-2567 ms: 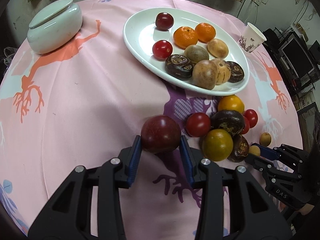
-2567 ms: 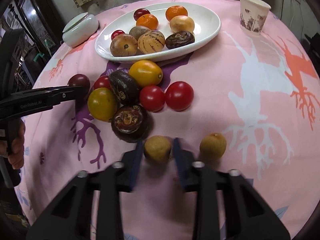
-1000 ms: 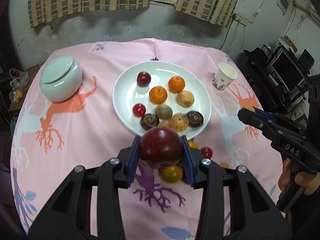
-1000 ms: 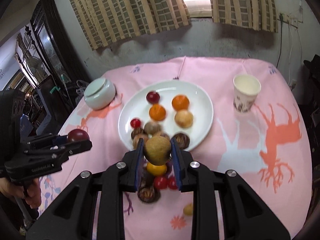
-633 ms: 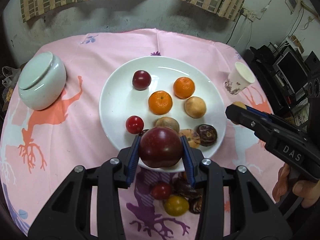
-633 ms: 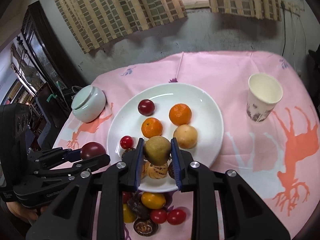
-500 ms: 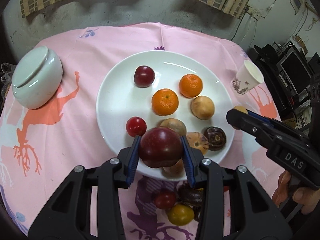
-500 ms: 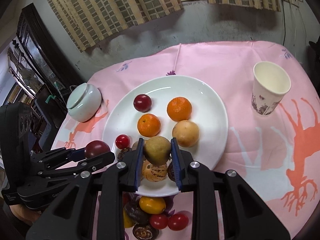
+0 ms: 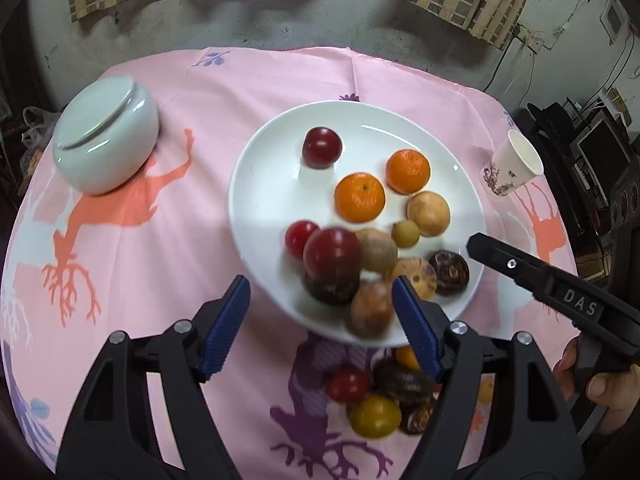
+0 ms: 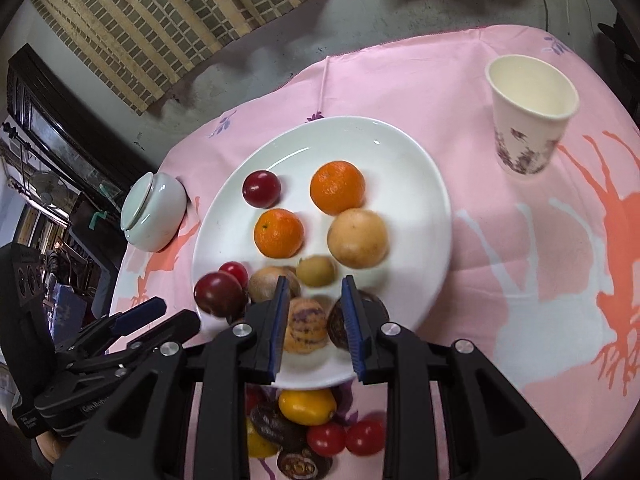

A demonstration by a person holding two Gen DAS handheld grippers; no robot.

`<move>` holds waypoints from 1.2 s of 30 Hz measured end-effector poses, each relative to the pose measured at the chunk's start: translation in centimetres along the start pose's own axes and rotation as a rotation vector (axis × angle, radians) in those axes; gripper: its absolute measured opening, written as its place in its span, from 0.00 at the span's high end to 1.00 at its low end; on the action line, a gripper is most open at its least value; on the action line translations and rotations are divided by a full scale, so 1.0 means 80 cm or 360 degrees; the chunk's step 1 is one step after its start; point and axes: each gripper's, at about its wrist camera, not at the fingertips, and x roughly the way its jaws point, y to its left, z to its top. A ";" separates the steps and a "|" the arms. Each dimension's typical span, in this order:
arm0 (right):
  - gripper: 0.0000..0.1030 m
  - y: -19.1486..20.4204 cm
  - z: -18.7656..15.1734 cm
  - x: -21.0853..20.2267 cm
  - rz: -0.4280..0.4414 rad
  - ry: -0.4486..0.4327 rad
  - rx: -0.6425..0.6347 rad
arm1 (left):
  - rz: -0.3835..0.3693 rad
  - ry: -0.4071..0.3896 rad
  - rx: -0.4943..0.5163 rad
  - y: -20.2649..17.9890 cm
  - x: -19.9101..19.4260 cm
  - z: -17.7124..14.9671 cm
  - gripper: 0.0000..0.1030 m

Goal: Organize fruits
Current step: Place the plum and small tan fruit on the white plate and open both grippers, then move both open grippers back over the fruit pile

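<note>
A lived-in room of a home. A round desk (image 9: 224, 92) wears a pink cloth printed with deer, and carries a lidded china pot (image 9: 105, 145) at ten o'clock and a flowered paper cup (image 10: 530, 114) at two o'clock. Checked curtains (image 10: 160, 20) hang over a stained grey wall. A dark wooden cabinet (image 10: 48, 120) stands at nine o'clock, and monitors (image 9: 600, 152) crowd at three o'clock.

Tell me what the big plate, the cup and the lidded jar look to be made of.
Plate: glazed white ceramic, judging by the sharp highlights. Cup: likely paper, matte with a thin rim and printed flowers. Lidded jar: glossy pale-green ceramic, by its soft sheen.
</note>
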 end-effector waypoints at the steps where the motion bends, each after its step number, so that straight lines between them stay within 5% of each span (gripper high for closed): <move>1: 0.73 -0.003 -0.008 -0.009 0.0015 -0.0006 0.0016 | -0.0005 0.0000 -0.0004 0.002 -0.007 -0.007 0.25; 15: 0.72 -0.019 -0.182 -0.092 -0.0129 0.0212 -0.0148 | 0.0107 0.0087 -0.0029 0.024 -0.079 -0.129 0.20; 25: 0.71 -0.003 -0.213 -0.126 -0.0102 0.0181 -0.0134 | 0.0129 0.0133 -0.0013 0.021 -0.107 -0.183 0.16; 27: 0.57 -0.003 -0.214 -0.129 -0.0108 0.0170 -0.0128 | 0.0134 0.0155 -0.0024 0.021 -0.104 -0.191 0.16; 28: 0.37 -0.004 -0.216 -0.131 -0.0126 0.0155 -0.0113 | 0.0137 0.0167 -0.0031 0.021 -0.103 -0.194 0.16; 36: 0.33 -0.018 -0.232 -0.152 -0.0183 0.0115 -0.0075 | 0.0095 0.0194 -0.0022 -0.002 -0.098 -0.207 0.16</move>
